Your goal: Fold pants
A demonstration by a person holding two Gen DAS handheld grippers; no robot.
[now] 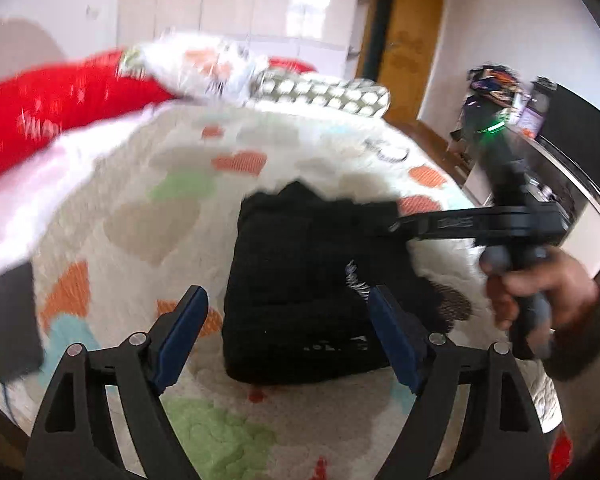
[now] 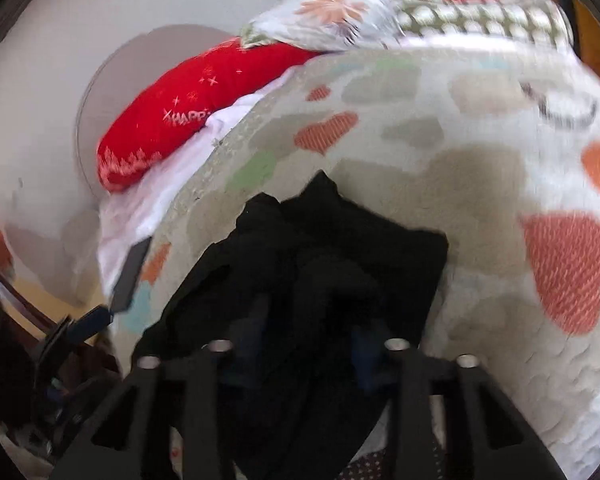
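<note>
The black pants (image 1: 300,280) lie folded into a thick, roughly square bundle on the heart-patterned bedspread (image 1: 160,200). My left gripper (image 1: 290,328) stands open just above the bundle's near edge; its blue pads (image 1: 186,332) straddle the near left corner without touching it. A hand (image 1: 540,292) holds my right gripper (image 1: 400,224), which reaches in from the right to the bundle's far right corner. In the right wrist view the pants (image 2: 340,248) bunch up between the right gripper (image 2: 310,348), whose dark blue pads (image 2: 362,356) press on the cloth.
A red pillow (image 1: 60,108), a floral pillow (image 1: 204,68) and a dotted pillow (image 1: 324,92) line the far side of the bed. A flat black device (image 1: 16,328) lies near the bed's left edge. A wooden door (image 1: 408,40) and dark furniture (image 1: 572,140) stand to the right.
</note>
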